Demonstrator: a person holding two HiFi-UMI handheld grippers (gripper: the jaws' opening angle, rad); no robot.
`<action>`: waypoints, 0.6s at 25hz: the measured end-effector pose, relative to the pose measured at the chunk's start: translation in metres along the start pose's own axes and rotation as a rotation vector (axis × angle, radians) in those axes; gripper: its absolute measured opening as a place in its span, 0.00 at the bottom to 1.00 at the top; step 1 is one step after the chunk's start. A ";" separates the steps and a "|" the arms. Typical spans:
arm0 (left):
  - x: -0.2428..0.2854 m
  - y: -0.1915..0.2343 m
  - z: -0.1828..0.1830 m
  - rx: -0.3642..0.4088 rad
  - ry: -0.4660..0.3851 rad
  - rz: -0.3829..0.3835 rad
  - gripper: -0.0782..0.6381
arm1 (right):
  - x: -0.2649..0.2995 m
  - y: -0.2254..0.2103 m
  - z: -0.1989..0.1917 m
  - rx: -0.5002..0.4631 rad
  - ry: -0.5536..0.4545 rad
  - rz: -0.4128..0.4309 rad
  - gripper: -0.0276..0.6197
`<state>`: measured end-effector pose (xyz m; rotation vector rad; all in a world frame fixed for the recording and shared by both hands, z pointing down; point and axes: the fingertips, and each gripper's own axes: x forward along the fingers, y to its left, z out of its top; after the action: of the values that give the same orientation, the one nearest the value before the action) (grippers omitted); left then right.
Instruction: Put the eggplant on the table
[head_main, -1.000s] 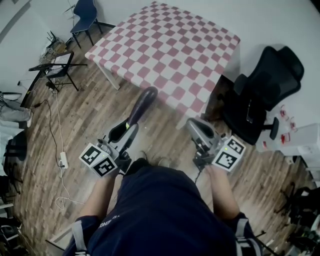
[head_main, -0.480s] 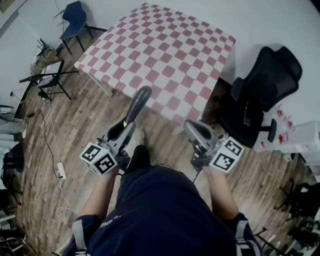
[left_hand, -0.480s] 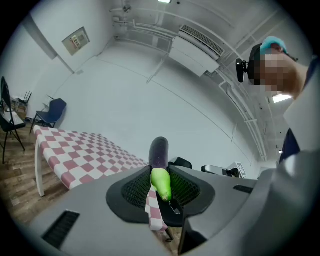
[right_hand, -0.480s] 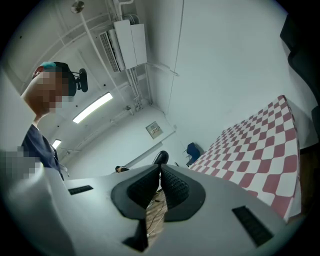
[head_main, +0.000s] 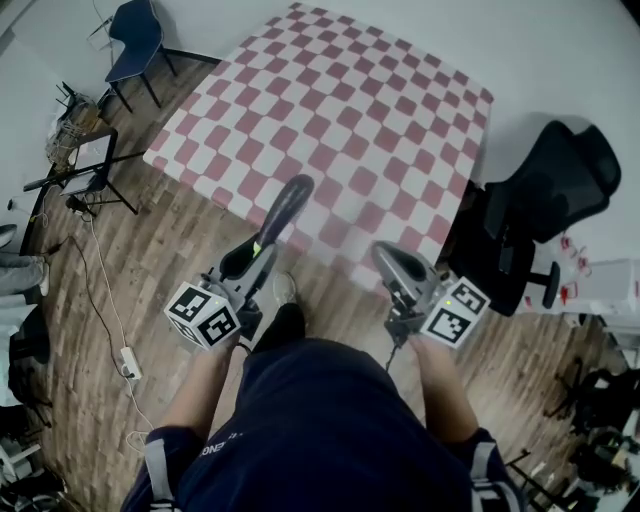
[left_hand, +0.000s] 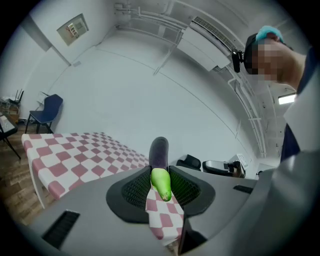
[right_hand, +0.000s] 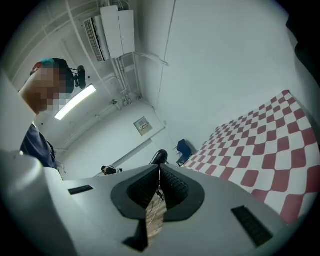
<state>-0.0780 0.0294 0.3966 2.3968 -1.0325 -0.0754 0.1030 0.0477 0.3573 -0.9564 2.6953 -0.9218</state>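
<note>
Head view looks steeply down on a person standing at the near edge of the bench (head_main: 330, 110), which is covered in a red-and-white checked cloth and carries nothing that can be seen. The eggplant (head_main: 283, 212) is not yet down. It is held in the air by the left gripper (head_main: 258, 250) and sticks out forward and slightly upward, its dark tip seeming to reach just over the bench's near edge.

By that reading the carry is nearly done. What is left is to bring the eggplant further over the cloth, lower it until it rests there, and let go.

Left gripper view shows that gripper's fingers clamped on the pale green stem end, with the purple body rising beyond them. The checked bench lies ahead, below and to the left. The left forearm is bent at the person's side, with the marker cube close to the body and the tool pointing roughly level toward the bench.

The right gripper (head_main: 385, 255) is held the same way on the other side, pointing at the bench's near right corner. Right gripper view shows its fingers drawn together at the tips with nothing between them, only wooden floor (head_main: 150, 250) visible through the slit. A black office chair (head_main: 545, 190) stands just beside that corner.
</note>
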 end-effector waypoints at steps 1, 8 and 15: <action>0.005 0.019 0.006 0.012 0.015 0.005 0.30 | 0.017 -0.005 0.005 0.004 0.001 -0.011 0.07; 0.034 0.128 0.039 0.049 0.094 0.007 0.30 | 0.107 -0.036 0.024 0.038 0.024 -0.083 0.07; 0.075 0.201 0.044 0.140 0.200 0.028 0.30 | 0.141 -0.069 0.030 0.078 0.045 -0.144 0.07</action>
<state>-0.1692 -0.1572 0.4675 2.4538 -1.0055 0.2489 0.0372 -0.0955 0.3844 -1.1383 2.6327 -1.0795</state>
